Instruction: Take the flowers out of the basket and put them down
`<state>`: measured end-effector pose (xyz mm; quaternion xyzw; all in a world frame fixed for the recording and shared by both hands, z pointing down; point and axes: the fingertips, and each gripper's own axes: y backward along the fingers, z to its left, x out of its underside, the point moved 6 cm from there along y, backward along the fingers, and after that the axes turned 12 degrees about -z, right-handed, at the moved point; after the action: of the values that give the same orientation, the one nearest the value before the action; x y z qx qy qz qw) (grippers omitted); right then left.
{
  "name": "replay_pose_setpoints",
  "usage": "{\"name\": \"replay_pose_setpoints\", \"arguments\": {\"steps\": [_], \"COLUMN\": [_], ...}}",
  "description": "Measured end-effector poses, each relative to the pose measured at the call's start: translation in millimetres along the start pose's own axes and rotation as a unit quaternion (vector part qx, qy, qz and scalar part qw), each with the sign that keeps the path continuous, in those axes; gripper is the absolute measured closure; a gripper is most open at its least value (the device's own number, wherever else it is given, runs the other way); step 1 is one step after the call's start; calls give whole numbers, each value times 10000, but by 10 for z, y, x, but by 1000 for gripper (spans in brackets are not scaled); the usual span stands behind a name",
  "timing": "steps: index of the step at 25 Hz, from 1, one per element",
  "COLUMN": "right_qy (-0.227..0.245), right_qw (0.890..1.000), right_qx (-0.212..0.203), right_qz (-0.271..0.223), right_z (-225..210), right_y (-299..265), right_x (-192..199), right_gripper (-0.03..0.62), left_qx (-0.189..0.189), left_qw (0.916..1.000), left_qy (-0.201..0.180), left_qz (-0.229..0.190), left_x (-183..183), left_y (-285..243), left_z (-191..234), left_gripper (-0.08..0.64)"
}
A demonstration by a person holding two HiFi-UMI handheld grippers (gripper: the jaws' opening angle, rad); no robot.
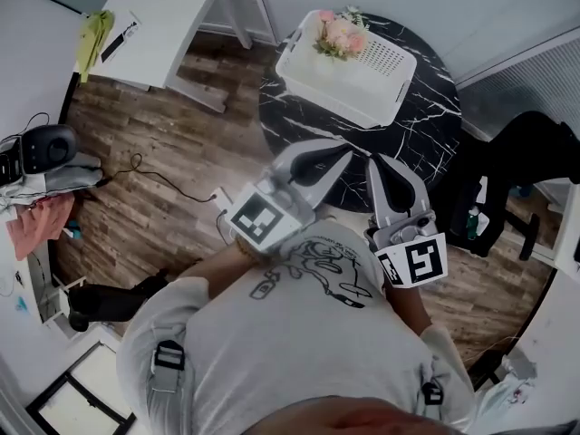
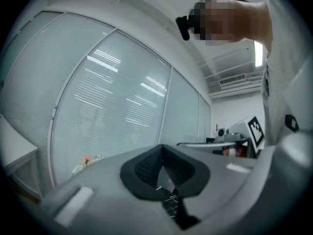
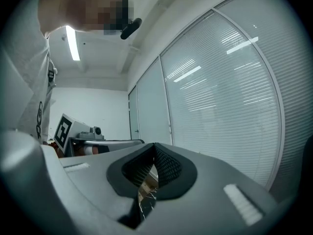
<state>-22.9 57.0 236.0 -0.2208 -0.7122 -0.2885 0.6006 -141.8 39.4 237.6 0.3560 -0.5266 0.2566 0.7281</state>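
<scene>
We stand at the round black marble tabletop, both tools raised level in front of our grey printed shirt. The left tool points up and to the right in the head view, and its jaws are pressed together with nothing between them. In its own view the ribbed black pads meet at a closed point, and only a sliver of the veined tabletop shows below them. The right tool is just beside the left and is closed and empty as well. Its own view shows its dark pads touching along their inner edges.

The flowers, a small pink and cream bunch with green leaves, are in the white basket. They lie against the basket's far left corner as the head view shows it. The basket sits on the far part of the tabletop, well apart from both tools.

A wood-patterned floor surrounds the tabletop, and a thin dark cable trails across it. A white desk stands at the upper left with a yellow-green cloth hanging at its edge. A black chair stands to the right. Both tool views look out on frosted glass walls with lowered blinds.
</scene>
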Motion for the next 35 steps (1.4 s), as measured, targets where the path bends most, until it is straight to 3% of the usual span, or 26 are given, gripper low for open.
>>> {"name": "replay_pose_setpoints", "arguments": {"steps": [19, 22, 35], "right_qy": [186, 212, 233], "right_qw": [9982, 9980, 9957], "right_qx": [513, 497, 250], "right_qz": [240, 324, 860], "right_z": [-357, -484, -1038], "right_y": [-900, -954, -1202], "right_x": [415, 520, 1125], "right_gripper": [586, 584, 460], "left_qx": [258, 194, -102], "left_qw": [9993, 9990, 9946], "left_qy": [-15, -35, -238], "left_qz": [266, 397, 1010], "left_x": [63, 154, 751], "left_y": [-208, -271, -535], "left_z": [1099, 1229, 1808], "left_gripper": [556, 519, 421]}}
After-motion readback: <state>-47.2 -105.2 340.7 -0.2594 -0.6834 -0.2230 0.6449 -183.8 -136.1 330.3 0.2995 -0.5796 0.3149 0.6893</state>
